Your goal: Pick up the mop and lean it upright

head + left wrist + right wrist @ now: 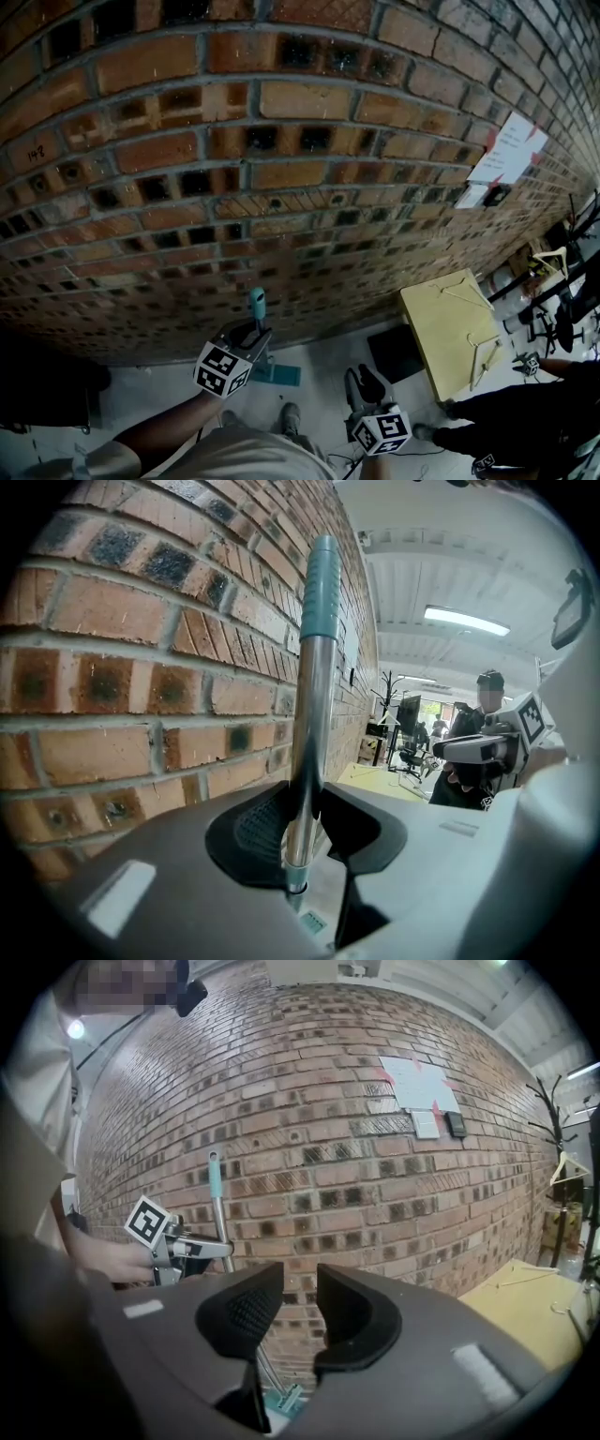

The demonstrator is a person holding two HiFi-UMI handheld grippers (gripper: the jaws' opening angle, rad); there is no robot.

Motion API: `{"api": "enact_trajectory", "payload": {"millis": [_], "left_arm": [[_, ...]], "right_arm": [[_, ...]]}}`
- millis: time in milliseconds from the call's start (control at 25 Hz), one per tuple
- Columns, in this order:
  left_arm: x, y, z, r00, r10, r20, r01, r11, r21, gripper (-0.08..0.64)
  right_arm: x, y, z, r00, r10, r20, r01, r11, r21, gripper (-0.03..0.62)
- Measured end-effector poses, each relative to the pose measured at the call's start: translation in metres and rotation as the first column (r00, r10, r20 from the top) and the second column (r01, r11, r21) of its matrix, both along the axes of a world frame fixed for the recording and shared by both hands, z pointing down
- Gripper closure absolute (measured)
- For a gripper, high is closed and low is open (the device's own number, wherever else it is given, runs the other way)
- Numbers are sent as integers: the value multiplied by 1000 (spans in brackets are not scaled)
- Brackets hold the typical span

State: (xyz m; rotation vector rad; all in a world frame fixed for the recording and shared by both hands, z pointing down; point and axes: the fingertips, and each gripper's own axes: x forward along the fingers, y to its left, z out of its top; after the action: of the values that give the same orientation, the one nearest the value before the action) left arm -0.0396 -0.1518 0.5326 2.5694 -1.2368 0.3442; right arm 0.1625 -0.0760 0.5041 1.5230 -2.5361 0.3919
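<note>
Mop [314,667]: off the floor-lying position and standing close in front of the brick wall [234,141], so the pick-up part reads as done. Its metal shaft is clamped between the pads of the left claw [302,832], which are shut tight on it a little below the teal grip [257,305]. Long axis: near vertical, teal grip end pointing up, mop head [281,1399] down on the floor [319,347] at the foot of the wall. In the right gripper view the shaft is not quite plumb; the lower end runs out slightly from the wall base toward the right claw's side, while the upper end sits nearer the bricks. Whether the grip end actually touches the wall cannot be settled: in the left gripper view it lies just beside the brick face, with no clear contact line. Judgement on what is left: bring the top of the handle to rest on the wall, check that the head is bearing on the floor, then release the left claw; the lean is not yet shown as self-supporting. Right claw [300,1312]: jaws apart with a narrow gap, nothing between them but the wall seen beyond, held back from the mop and farther from the wall than the left claw. Farther along the wall to the right, a yellow surface [450,333] stands near its base, well apart from the mop.
</note>
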Motion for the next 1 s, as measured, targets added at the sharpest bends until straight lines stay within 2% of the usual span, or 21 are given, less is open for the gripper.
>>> {"api": "enact_trajectory", "payload": {"millis": [600, 1000], "left_arm": [[-14, -2, 26, 999, -35, 27, 36, 999, -34, 436], [-25, -8, 52, 997, -67, 25, 69, 994, -84, 436]], "right_arm": [[-2, 0, 4, 1000, -4, -1, 4, 1000, -11, 482], [-9, -2, 13, 1000, -25, -6, 25, 999, -32, 482]]}}
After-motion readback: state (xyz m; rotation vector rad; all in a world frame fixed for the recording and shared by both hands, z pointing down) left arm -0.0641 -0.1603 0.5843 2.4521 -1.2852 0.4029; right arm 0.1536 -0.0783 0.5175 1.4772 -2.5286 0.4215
